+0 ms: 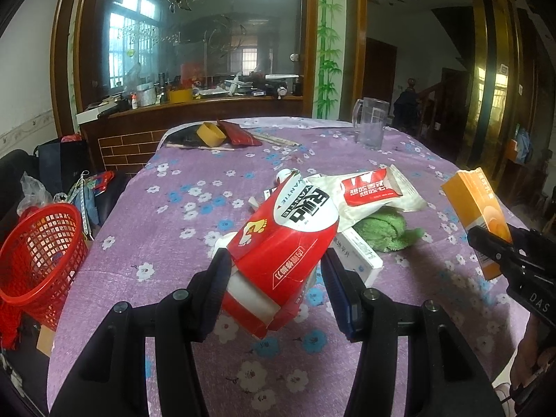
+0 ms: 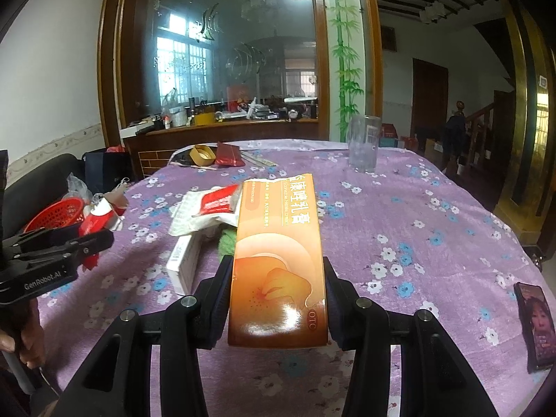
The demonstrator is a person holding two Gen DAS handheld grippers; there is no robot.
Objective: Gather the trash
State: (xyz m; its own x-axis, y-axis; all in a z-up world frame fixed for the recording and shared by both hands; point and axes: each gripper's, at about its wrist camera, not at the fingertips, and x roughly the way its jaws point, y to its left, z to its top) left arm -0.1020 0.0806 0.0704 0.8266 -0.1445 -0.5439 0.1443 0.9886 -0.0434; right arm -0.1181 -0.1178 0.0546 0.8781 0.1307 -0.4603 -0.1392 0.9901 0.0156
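Note:
My left gripper [image 1: 276,271] is shut on a red and white carton [image 1: 285,243] and holds it above the purple flowered tablecloth [image 1: 173,215]. My right gripper [image 2: 278,278] is shut on an orange medicine box [image 2: 278,260], also held above the table; it shows at the right of the left wrist view [image 1: 477,215]. On the table lie a white and red wrapper [image 1: 371,191], a green cloth [image 1: 385,229] and a white box [image 1: 358,253]. A red mesh basket [image 1: 38,260] stands off the table's left edge.
A clear glass mug [image 1: 370,123] stands at the far right of the table. A yellow tape roll [image 1: 211,134], a dark red pouch [image 1: 239,133] and chopsticks [image 1: 278,139] lie at the far edge. A phone [image 2: 533,326] lies near the right edge. Bags sit beside the basket.

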